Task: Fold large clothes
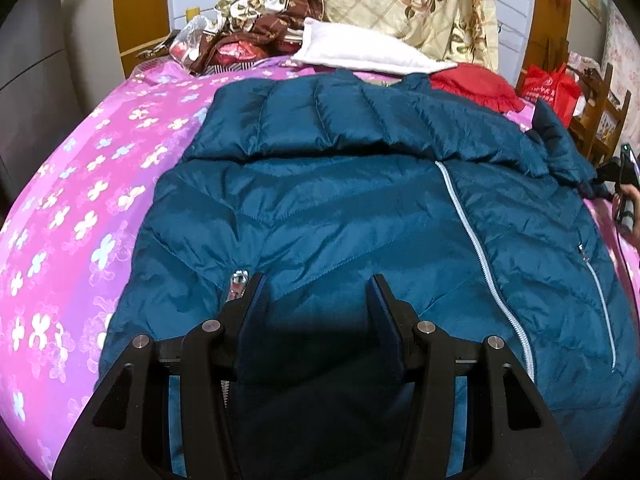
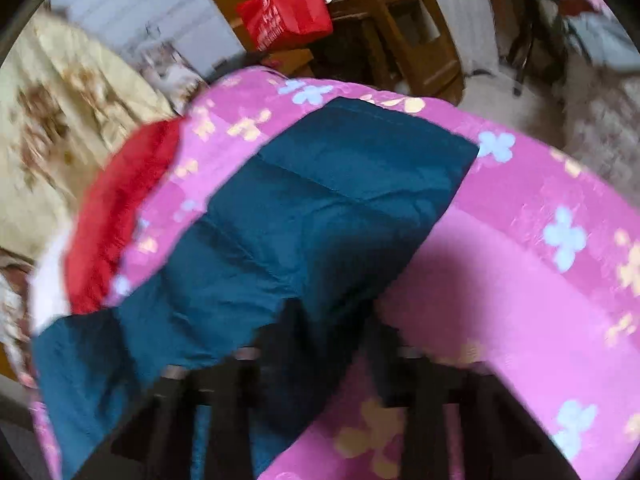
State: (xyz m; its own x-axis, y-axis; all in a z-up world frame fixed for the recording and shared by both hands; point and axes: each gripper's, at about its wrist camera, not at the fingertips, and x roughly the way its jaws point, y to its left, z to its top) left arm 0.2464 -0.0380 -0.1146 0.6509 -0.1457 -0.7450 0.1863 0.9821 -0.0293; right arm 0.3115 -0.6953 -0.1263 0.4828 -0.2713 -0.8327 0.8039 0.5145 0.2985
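Note:
A teal puffer jacket (image 1: pixel 340 208) lies front up on the pink flowered bedspread (image 1: pixel 76 208), white zipper (image 1: pixel 480 260) running down it. Its left sleeve is folded across the chest. My left gripper (image 1: pixel 318 284) is open, low over the jacket's lower front, with nothing between its fingers. In the blurred right wrist view, the jacket's other sleeve (image 2: pixel 300 208) stretches away over the bedspread (image 2: pixel 540 220). My right gripper (image 2: pixel 332 312) has its fingers around the near part of this sleeve; whether they are closed on it is unclear. The right gripper also shows at the left wrist view's right edge (image 1: pixel 624 188).
A white pillow (image 1: pixel 372 52), a red garment (image 1: pixel 476 84), a floral quilt (image 1: pixel 424 4) and piled cloths lie at the bed's head. A red bag (image 1: pixel 548 88) and a wooden shelf (image 1: pixel 600 120) stand beside the bed on the right.

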